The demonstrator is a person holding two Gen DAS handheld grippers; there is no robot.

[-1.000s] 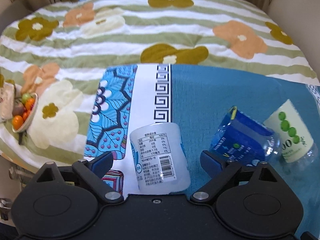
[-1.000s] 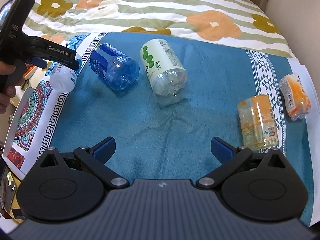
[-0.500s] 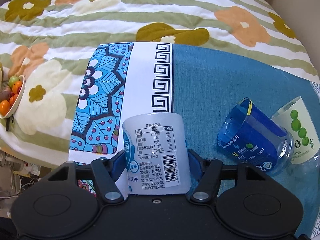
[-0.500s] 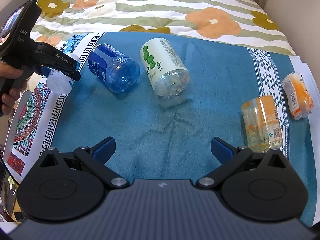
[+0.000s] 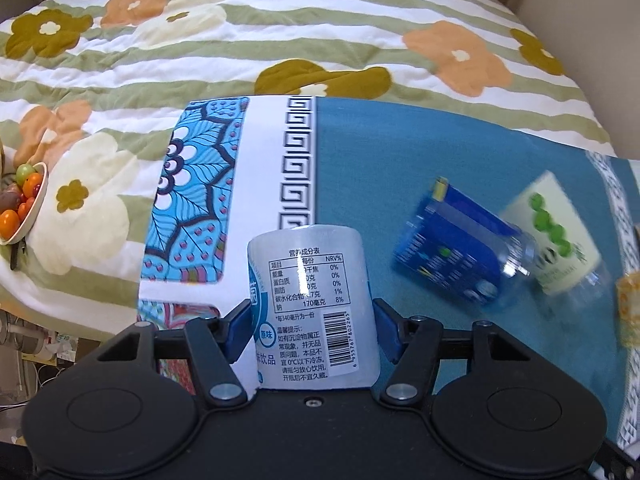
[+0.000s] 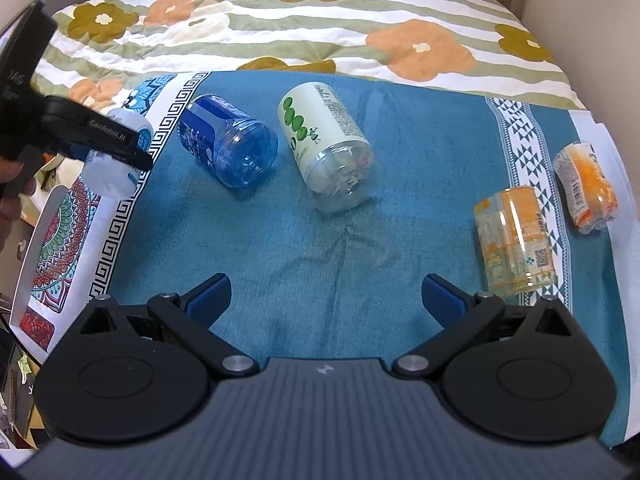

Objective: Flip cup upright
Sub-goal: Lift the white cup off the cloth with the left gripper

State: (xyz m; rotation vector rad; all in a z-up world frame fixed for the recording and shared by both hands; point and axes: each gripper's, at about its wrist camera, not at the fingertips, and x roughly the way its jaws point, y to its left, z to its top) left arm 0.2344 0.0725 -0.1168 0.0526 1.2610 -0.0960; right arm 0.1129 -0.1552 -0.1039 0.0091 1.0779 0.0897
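My left gripper [image 5: 310, 322] is shut on a white cup [image 5: 310, 300] with a printed label and barcode, and holds it lifted off the cloth. The same cup [image 6: 120, 160] shows in the right wrist view, tilted in the left gripper [image 6: 116, 148] at the cloth's left edge. A blue cup [image 6: 230, 144] and a white cup with green dots [image 6: 326, 144] lie on their sides on the blue cloth [image 6: 320, 248]. My right gripper [image 6: 326, 298] is open and empty above the cloth's near part.
A yellow cup [image 6: 514, 240] and an orange-labelled cup [image 6: 588, 186] lie on their sides at the right. A flowered quilt [image 6: 320, 28] covers the bed behind. A bowl of small fruit [image 5: 22, 208] sits at the far left.
My left gripper closed around the white cup and raised it off the cloth. The right gripper stayed open and almost still.
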